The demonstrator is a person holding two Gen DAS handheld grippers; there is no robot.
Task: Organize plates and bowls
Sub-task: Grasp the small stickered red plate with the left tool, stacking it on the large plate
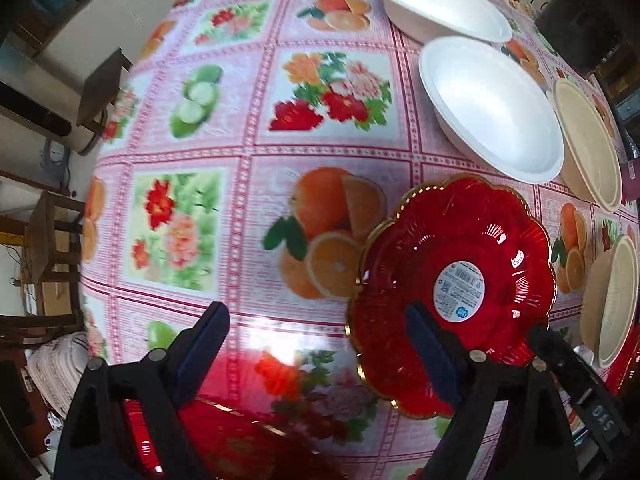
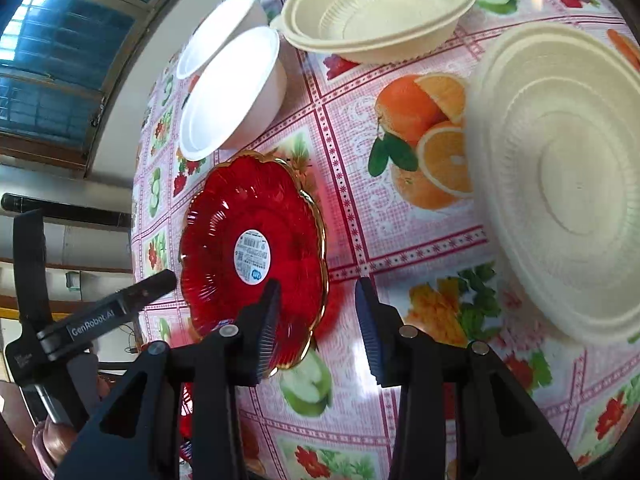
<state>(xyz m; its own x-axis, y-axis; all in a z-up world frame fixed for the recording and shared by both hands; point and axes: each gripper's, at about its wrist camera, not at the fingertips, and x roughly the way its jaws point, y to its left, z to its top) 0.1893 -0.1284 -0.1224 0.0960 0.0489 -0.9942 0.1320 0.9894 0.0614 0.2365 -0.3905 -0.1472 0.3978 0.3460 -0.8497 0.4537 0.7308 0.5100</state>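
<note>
A red scalloped plate [image 1: 452, 292] with a gold rim and a round white sticker [image 1: 460, 292] is lying on the fruit-and-flower tablecloth [image 1: 248, 160], close to the table's near edge. Both grippers are hovering over it from that side. The left gripper [image 1: 316, 344] is standing with its jaws wide apart, one finger [image 1: 432, 356] reaching over the plate's near rim, the other over bare cloth, gripping nothing. The right gripper [image 2: 316, 320] is also gaping, somewhat narrower, its left finger [image 2: 264, 332] lying over the plate's edge while the other hangs above the cloth just beside it; whether that finger is touching the plate I cannot tell.

Beyond the plate, towards the far edge, two white bowls [image 1: 492, 108] are sitting one behind the other, the nearer one just beside the plate's far rim. To their right a cream ribbed bowl [image 2: 380, 8] is resting upright, looking like two nested together. Another cream bowl [image 2: 568, 176] is sitting to the right of the plate, well apart from it, crowding the right gripper's side. Wooden furniture [image 1: 52, 248] is standing off the table's left edge.
</note>
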